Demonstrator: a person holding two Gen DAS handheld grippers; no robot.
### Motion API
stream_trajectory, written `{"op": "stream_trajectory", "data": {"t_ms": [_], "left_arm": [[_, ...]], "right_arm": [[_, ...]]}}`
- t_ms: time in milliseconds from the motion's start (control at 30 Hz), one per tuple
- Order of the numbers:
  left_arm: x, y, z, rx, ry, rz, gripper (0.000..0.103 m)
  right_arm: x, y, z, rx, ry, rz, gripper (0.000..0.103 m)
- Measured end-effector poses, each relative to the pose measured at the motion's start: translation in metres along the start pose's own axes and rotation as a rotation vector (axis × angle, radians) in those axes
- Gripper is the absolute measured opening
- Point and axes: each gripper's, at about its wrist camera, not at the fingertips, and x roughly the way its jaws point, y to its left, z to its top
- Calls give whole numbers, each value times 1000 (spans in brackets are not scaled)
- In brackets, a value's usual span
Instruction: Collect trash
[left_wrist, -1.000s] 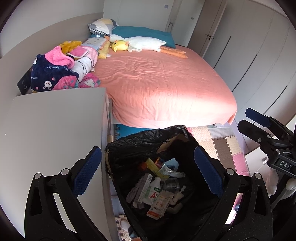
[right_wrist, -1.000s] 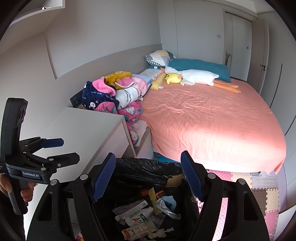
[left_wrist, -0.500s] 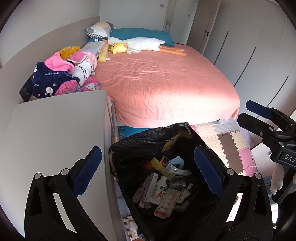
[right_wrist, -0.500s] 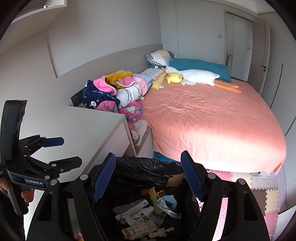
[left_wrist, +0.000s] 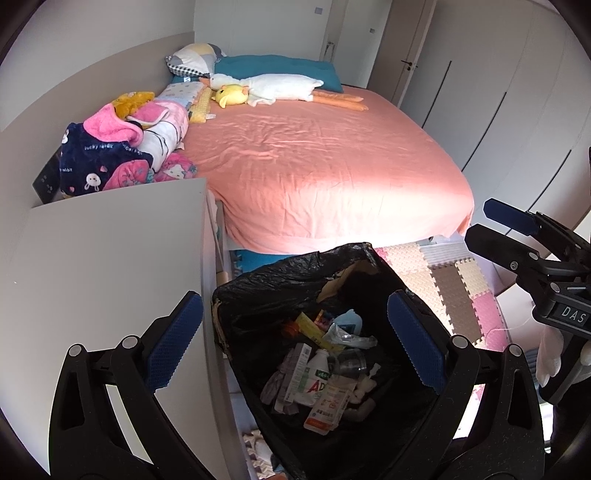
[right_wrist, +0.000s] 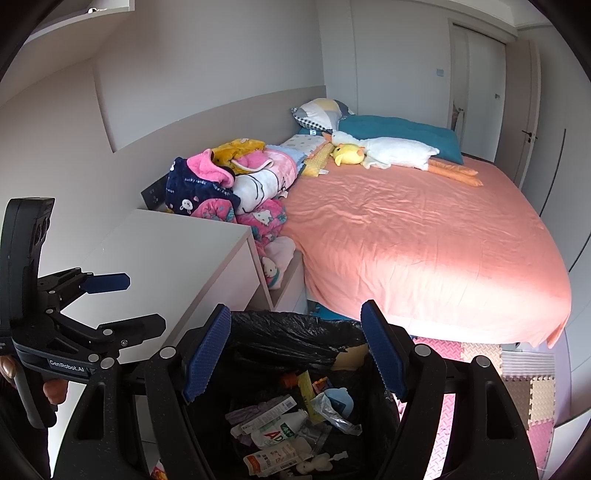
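A bin lined with a black bag (left_wrist: 280, 273) stands on the floor between the bedside cabinet and the bed. It holds mixed trash (left_wrist: 317, 376): a white bottle, cartons, wrappers and crumpled plastic. My left gripper (left_wrist: 295, 332) hangs open above the bin with nothing between its blue pads. My right gripper (right_wrist: 295, 350) is also open and empty, above the same bag (right_wrist: 288, 332) and its trash (right_wrist: 280, 432). Each gripper shows at the edge of the other's view: the right gripper (left_wrist: 517, 236) and the left gripper (right_wrist: 107, 302), held by a hand.
A white bedside cabinet (left_wrist: 110, 266) stands left of the bin. Behind it is a bed with a salmon sheet (left_wrist: 325, 166), plush toys and a pile of clothes (left_wrist: 122, 147). Foam floor mats (left_wrist: 443, 280) lie to the right, wardrobe doors beyond.
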Motion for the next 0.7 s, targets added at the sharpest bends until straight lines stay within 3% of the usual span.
{"op": "stream_trajectory", "data": {"t_ms": [200, 700], "left_arm": [[3, 0, 0, 12, 6, 21, 97], [4, -2, 3, 25, 7, -21, 97]], "right_arm": [[1, 1, -3, 0, 1, 0, 74], [-1, 0, -6, 0, 3, 0, 74]]}}
